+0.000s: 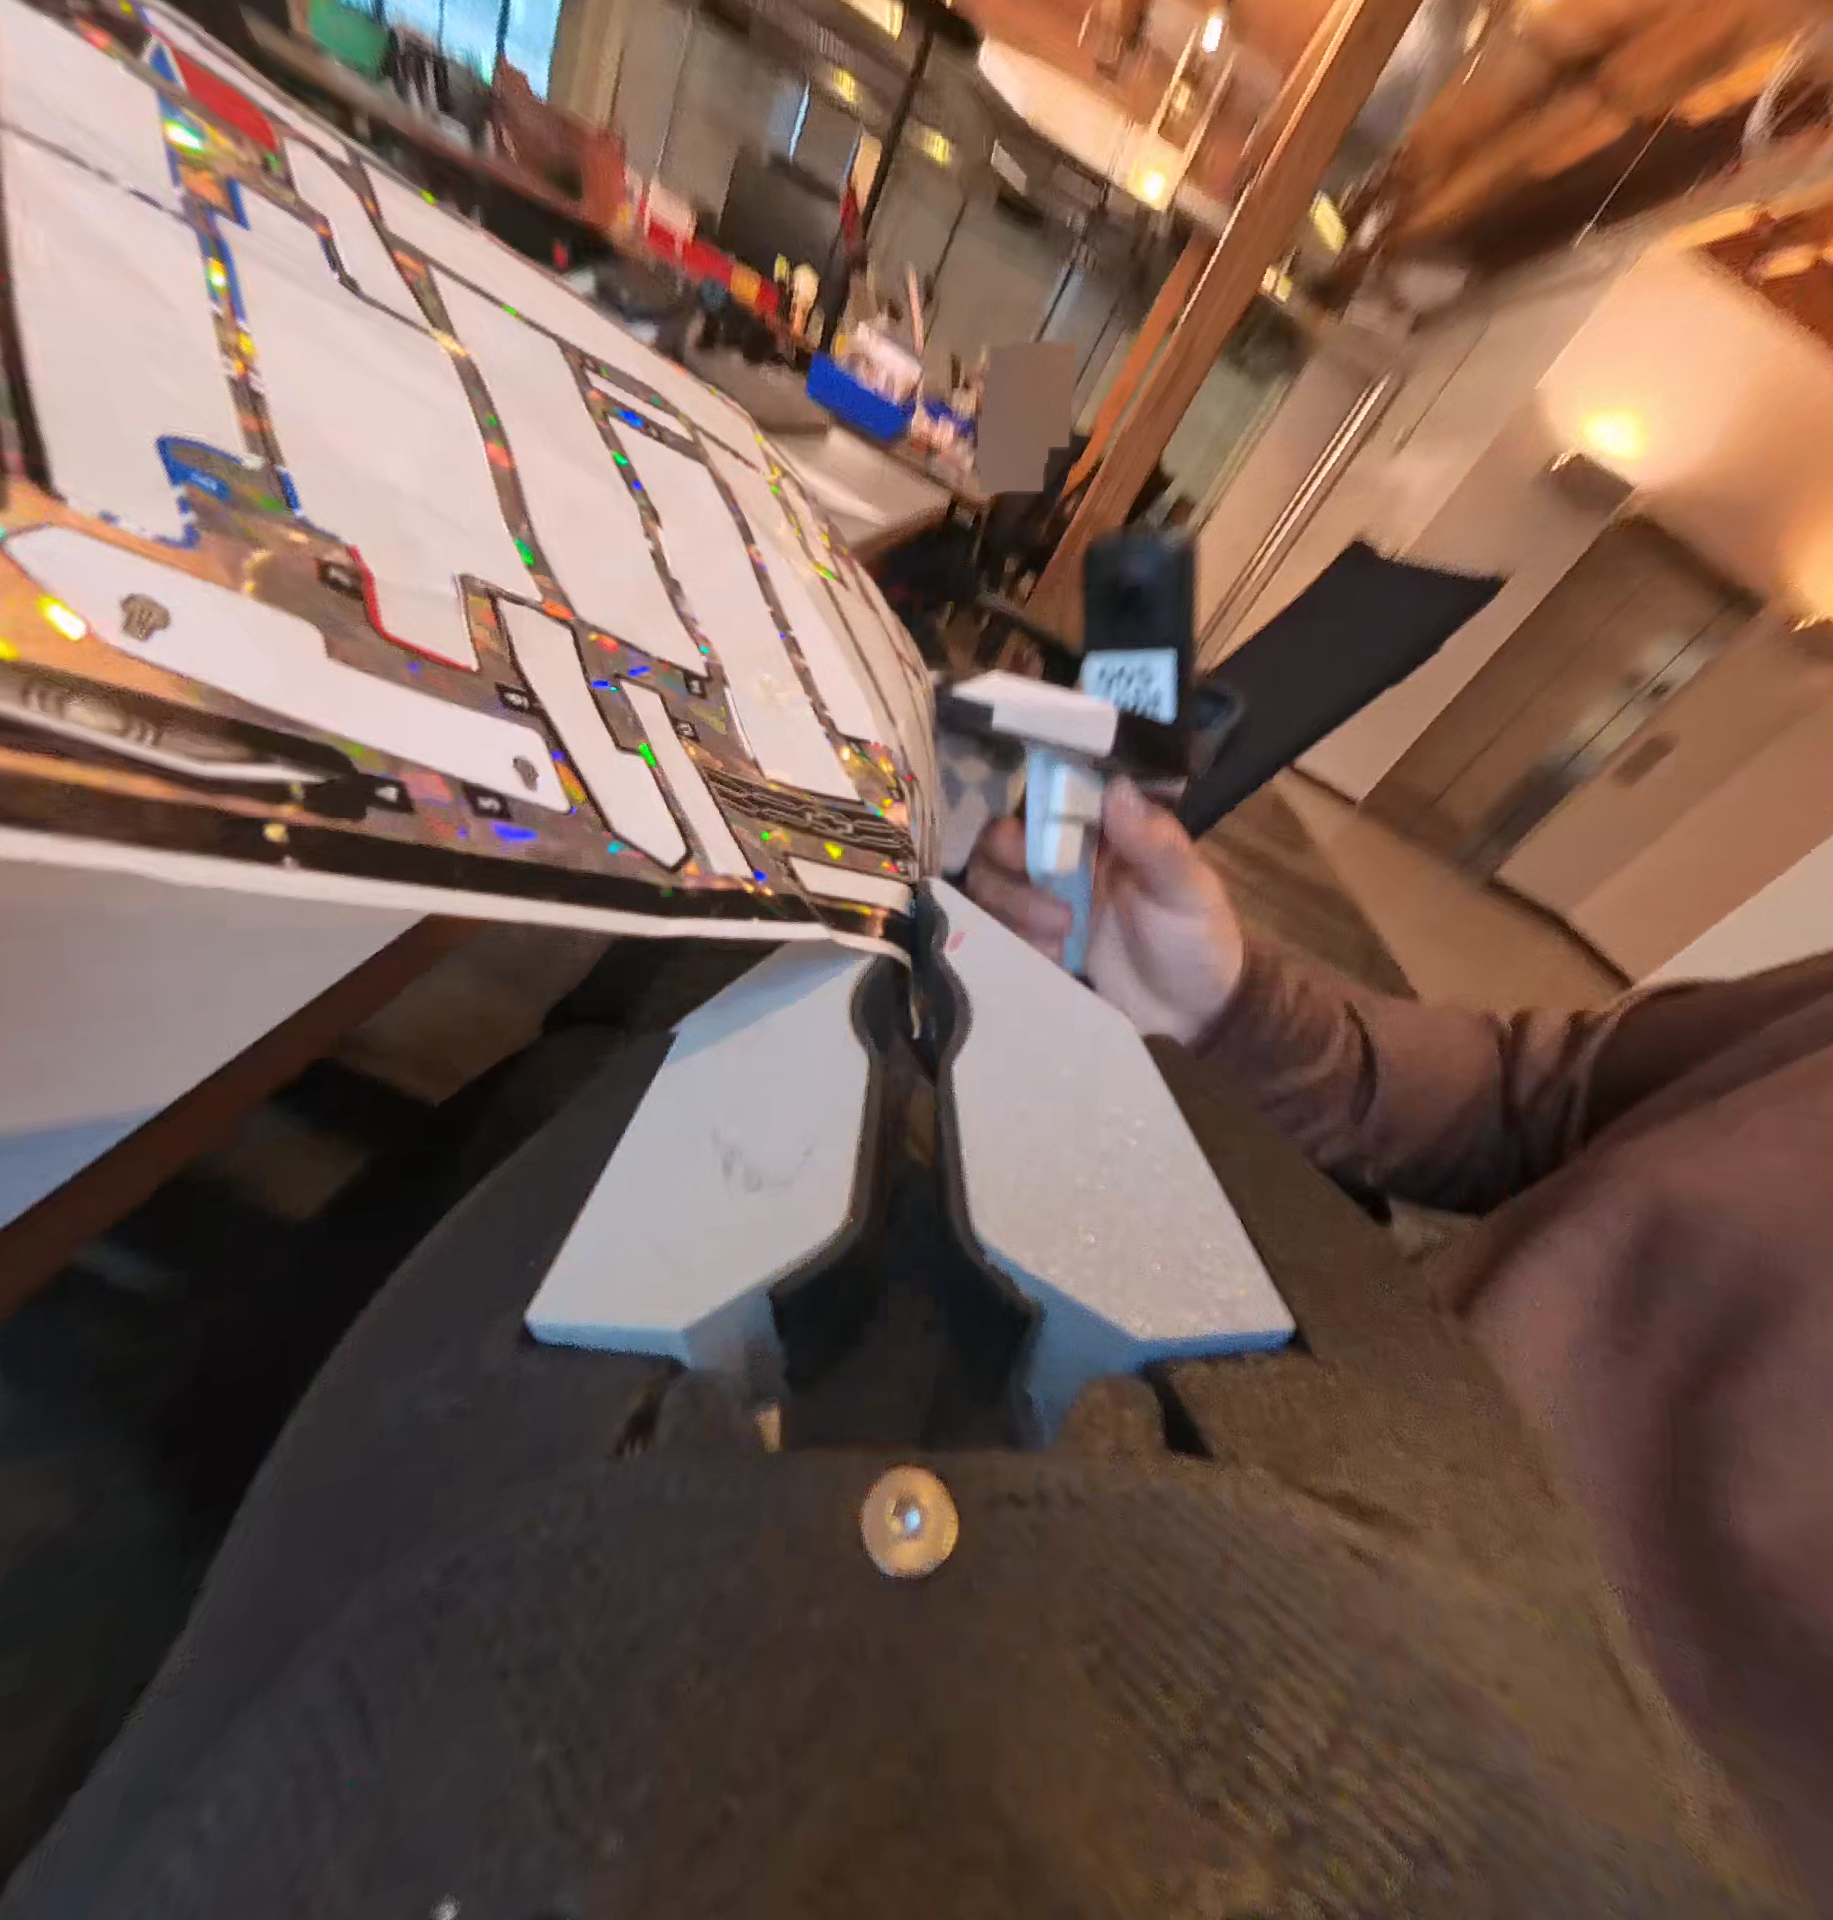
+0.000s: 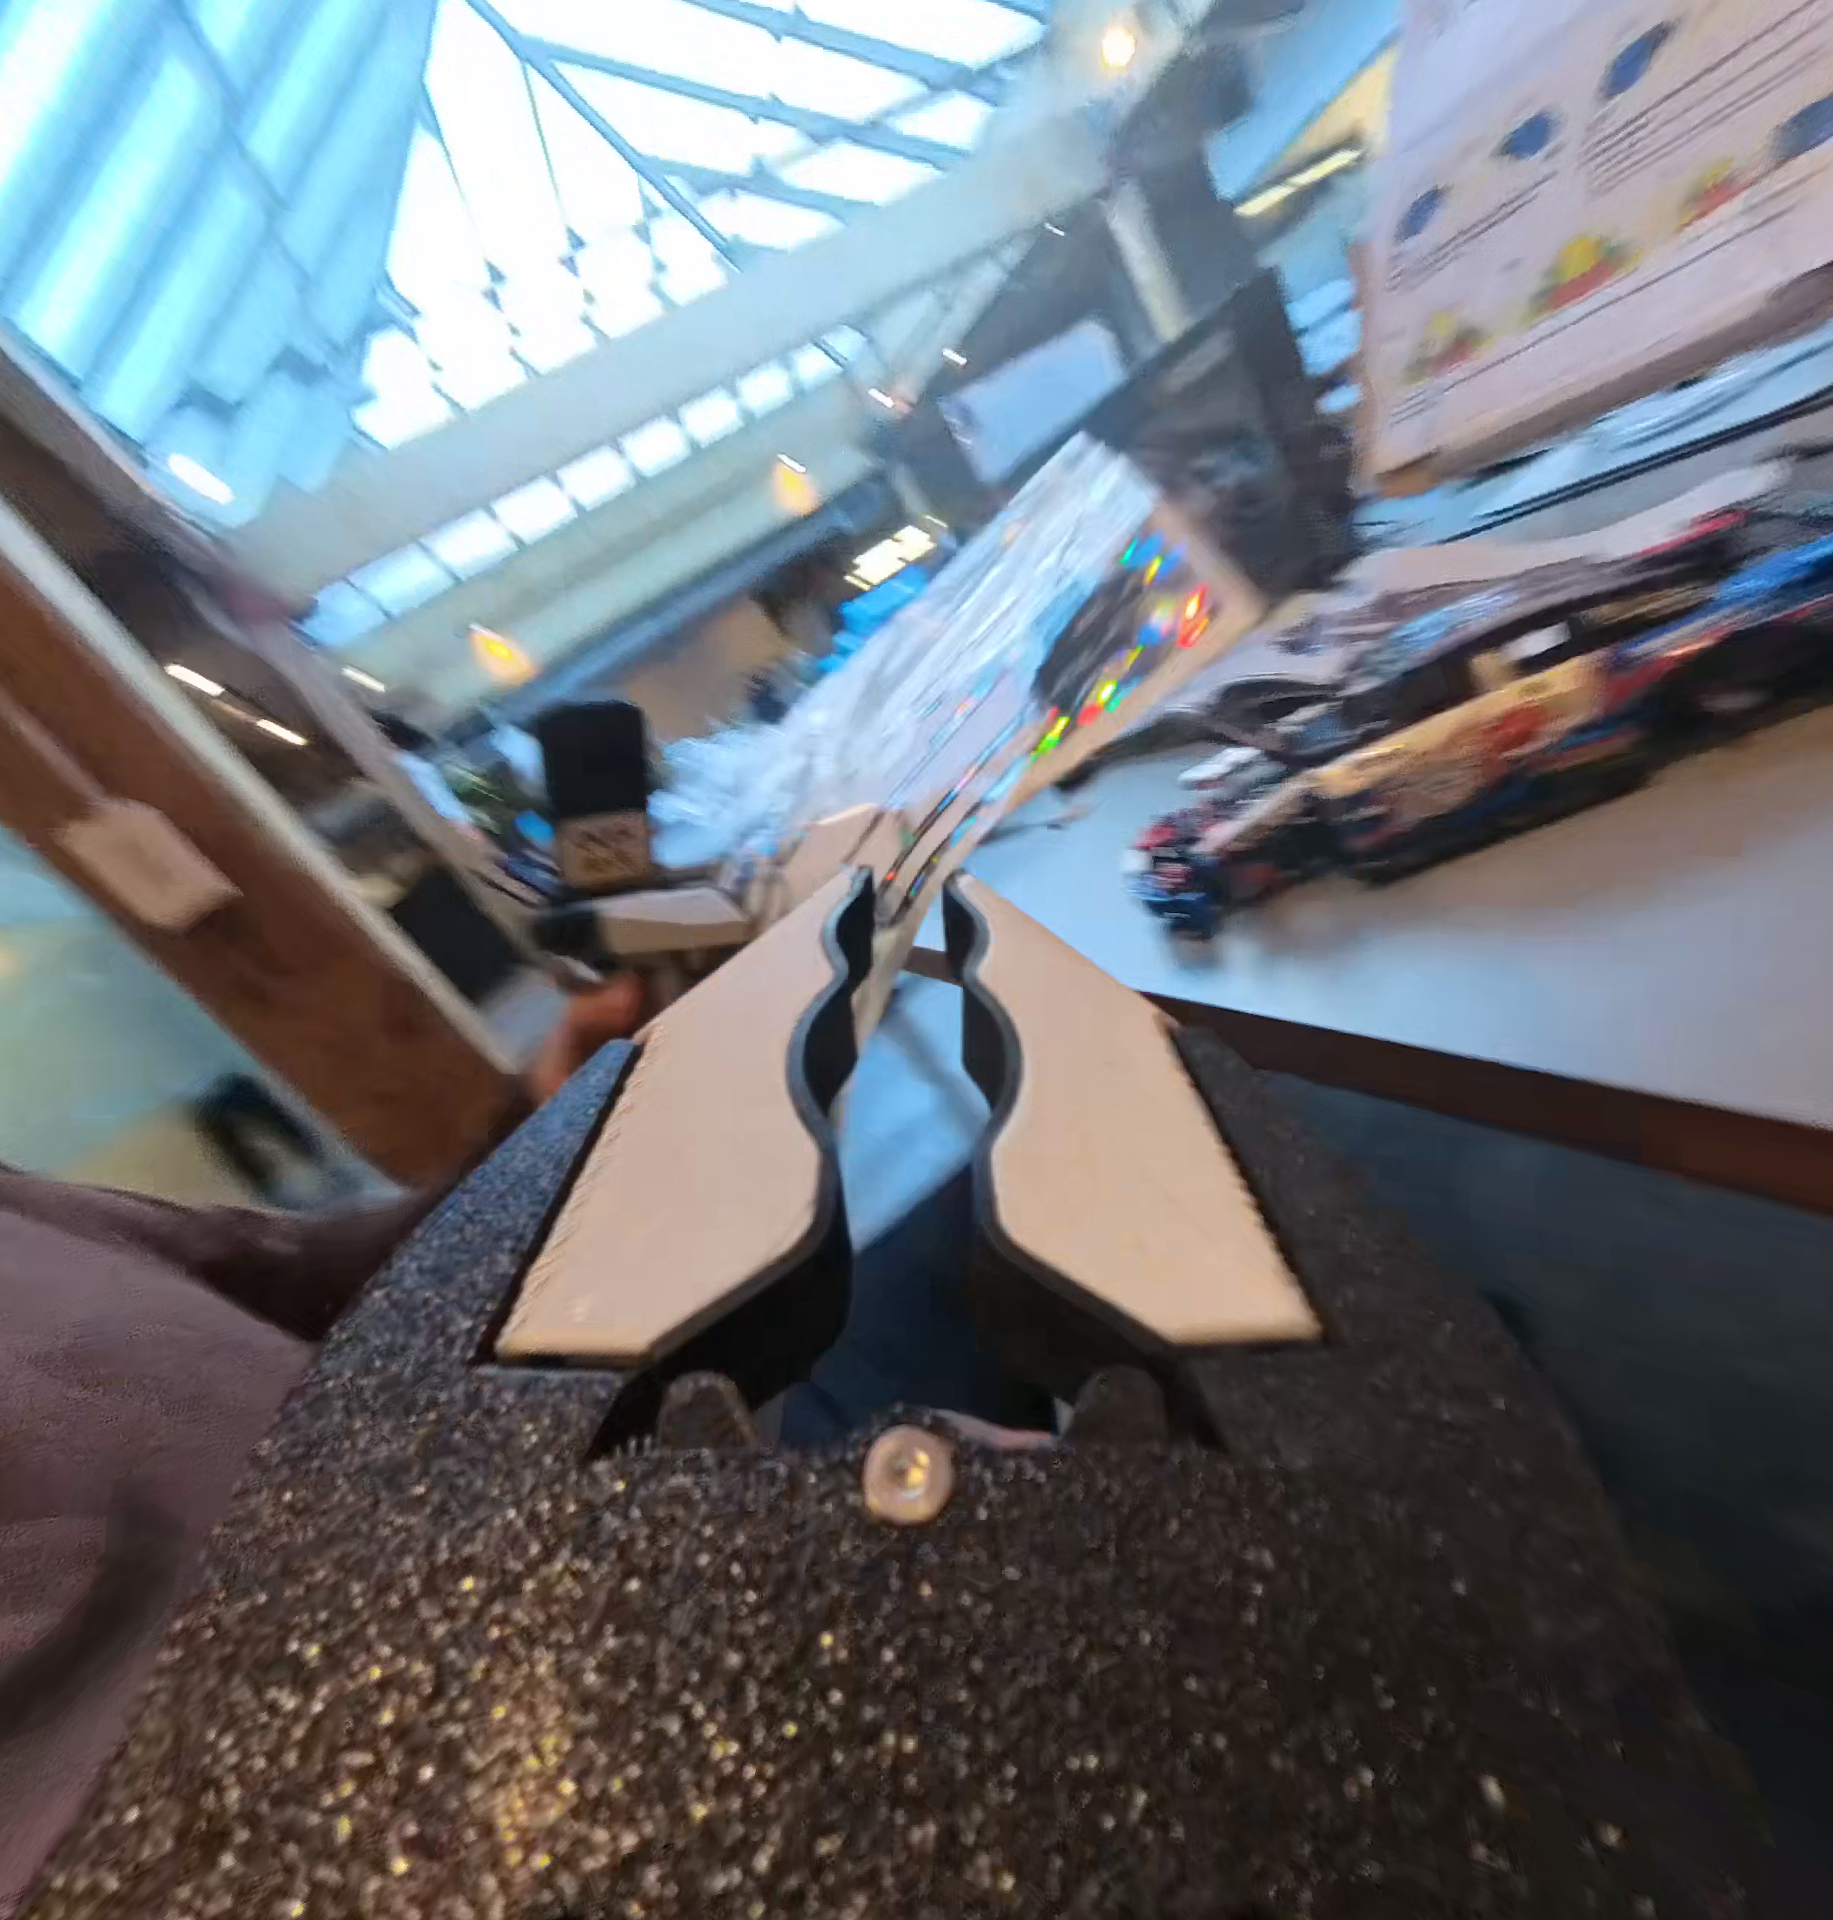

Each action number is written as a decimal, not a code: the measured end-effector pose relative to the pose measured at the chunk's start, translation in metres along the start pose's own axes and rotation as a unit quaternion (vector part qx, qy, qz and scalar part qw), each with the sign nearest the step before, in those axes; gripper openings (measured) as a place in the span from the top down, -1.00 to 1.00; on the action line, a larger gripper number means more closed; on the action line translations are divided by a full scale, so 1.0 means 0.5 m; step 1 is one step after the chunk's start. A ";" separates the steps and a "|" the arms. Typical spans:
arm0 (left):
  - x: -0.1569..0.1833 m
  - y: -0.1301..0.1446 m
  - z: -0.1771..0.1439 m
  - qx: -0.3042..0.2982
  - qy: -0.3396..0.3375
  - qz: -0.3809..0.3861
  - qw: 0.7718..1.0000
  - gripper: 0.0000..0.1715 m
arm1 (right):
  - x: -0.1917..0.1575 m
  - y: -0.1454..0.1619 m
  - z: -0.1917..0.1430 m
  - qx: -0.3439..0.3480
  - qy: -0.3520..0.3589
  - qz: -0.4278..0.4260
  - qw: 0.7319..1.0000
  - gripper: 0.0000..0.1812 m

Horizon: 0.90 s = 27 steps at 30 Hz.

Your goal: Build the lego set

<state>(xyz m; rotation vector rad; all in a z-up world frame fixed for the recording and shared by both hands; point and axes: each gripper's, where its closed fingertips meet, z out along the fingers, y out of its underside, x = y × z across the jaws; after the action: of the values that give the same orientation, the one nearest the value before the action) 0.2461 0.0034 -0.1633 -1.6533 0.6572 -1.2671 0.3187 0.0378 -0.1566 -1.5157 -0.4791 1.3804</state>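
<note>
A shiny holographic sticker sheet [image 1: 392,499] with white cut-out shapes is held up in the air over the table. My left gripper [image 1: 917,914] is shut on the sheet's near corner. In the right wrist view the sheet [image 2: 1047,665] runs edge-on away from me. My right gripper [image 2: 907,894] is open, and the sheet's edge lies between its fingertips, close to the left finger [image 2: 725,1091]. The right gripper also shows in the left wrist view [image 1: 969,717], held by a hand just right of the sheet. A dark, partly built lego car [image 2: 1463,748] lies on the table.
The white table [image 2: 1514,956] with a brown edge is to the right; it also shows below the sheet [image 1: 112,1018]. A printed booklet or box [image 2: 1618,229] stands behind the car. A wooden post [image 1: 1203,343] rises behind. My brown sleeve [image 1: 1514,1091] is on the right. The tips of one gripper are about 8 centimeters away from the tips of the other.
</note>
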 end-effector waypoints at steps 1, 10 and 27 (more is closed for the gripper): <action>-0.001 0.005 -0.004 -0.022 0.002 0.000 1.000 1.00 | 0.015 -0.012 -0.011 -0.019 0.029 -0.039 0.999 0.80; -0.010 0.108 -0.028 -0.213 0.026 0.033 0.976 1.00 | -0.087 0.044 0.020 -0.257 0.025 -0.409 0.875 0.57; 0.044 0.200 -0.043 -0.312 0.133 -0.033 0.940 1.00 | -0.093 0.251 0.073 -0.382 -0.077 -0.539 0.747 0.28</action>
<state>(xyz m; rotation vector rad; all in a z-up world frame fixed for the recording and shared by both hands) 0.2445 -0.0657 -0.2419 -2.0328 1.2800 -1.4338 0.2333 -0.0396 -0.2333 -1.2674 -1.8535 0.3281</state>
